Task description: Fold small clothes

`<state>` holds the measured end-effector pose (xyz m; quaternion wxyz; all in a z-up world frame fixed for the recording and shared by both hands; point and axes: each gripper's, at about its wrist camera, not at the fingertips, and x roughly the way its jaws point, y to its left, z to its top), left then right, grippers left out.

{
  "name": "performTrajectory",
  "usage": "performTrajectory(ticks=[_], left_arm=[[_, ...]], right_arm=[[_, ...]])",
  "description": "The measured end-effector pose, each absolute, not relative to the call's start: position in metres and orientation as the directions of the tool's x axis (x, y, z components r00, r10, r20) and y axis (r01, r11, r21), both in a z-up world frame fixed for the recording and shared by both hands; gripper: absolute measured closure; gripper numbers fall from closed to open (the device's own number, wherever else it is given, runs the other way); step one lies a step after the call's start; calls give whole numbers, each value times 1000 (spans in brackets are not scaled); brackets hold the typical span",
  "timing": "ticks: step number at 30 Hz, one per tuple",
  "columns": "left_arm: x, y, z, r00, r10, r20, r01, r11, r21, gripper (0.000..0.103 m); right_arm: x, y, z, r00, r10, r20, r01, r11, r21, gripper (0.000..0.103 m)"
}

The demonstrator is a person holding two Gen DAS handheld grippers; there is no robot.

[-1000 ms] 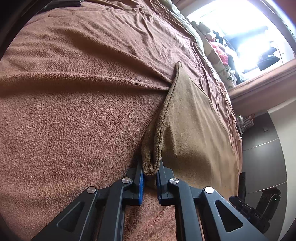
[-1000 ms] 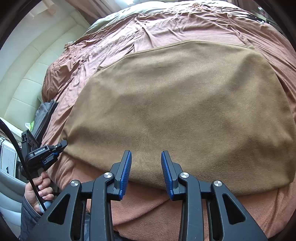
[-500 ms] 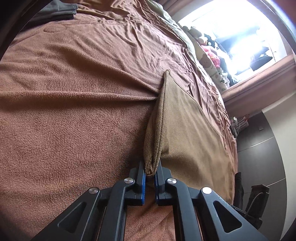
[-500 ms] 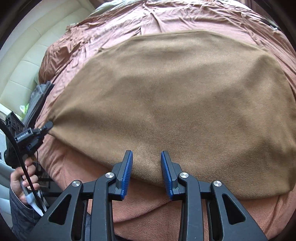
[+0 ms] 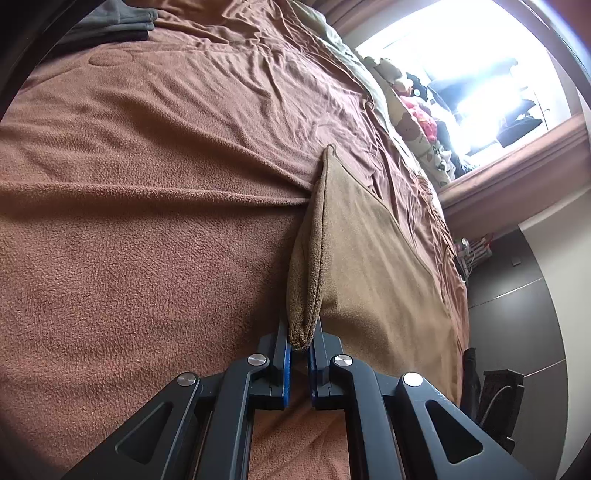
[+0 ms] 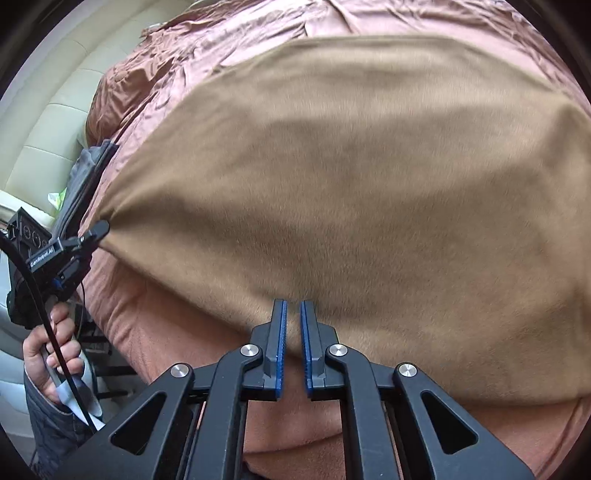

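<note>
Fingers of the left gripper are closed on one corner of the tan cloth, with the folded corner pinched between the blue pads and raised off the bed. Fingers of the right gripper are closed on the near edge of the same cloth; only a narrow gap remains between the pads, and the fabric edge sits in that gap.

The tan cloth lies spread on a brown fleece blanket that covers the bed. Its near edge runs along the near side of the bed, and its left corner is drawn into a point where the left gripper holds it. A hand grips the handle of that gripper, with a dark sleeve below it and a black cable running across it.

Beyond the cloth the blanket is creased, and a smoother, wrinkled reddish-brown sheet covers the far part of the bed. A stack of folded dark grey clothes rests at the far left edge of the bed in the left wrist view. A cream padded headboard stands on the left in the right wrist view. Plush toys line the far side of the bed beneath a bright window with a brown frame. A dark wall panel is at the right.
</note>
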<state>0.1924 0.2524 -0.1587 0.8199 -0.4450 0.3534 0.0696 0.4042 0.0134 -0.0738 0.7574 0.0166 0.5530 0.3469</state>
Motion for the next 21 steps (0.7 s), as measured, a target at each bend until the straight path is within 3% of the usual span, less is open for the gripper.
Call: performTrajectory(ticks=[4,8,21], left_arm=[[191,252,-159,743,-197,-640,-432,589,-683,96],[189,251,-158,749,-187,-636,-439,579,-687,96],[185,245,-155,752,-164,-638,-498,492,-714,96]], right_arm=[[406,9,-73,112,552,-827,-493,753,436,99],[422,2,-53,182,585,-791,-487,752,445,99],[470,46,-57,246,494,-834,-465,815,345,99]])
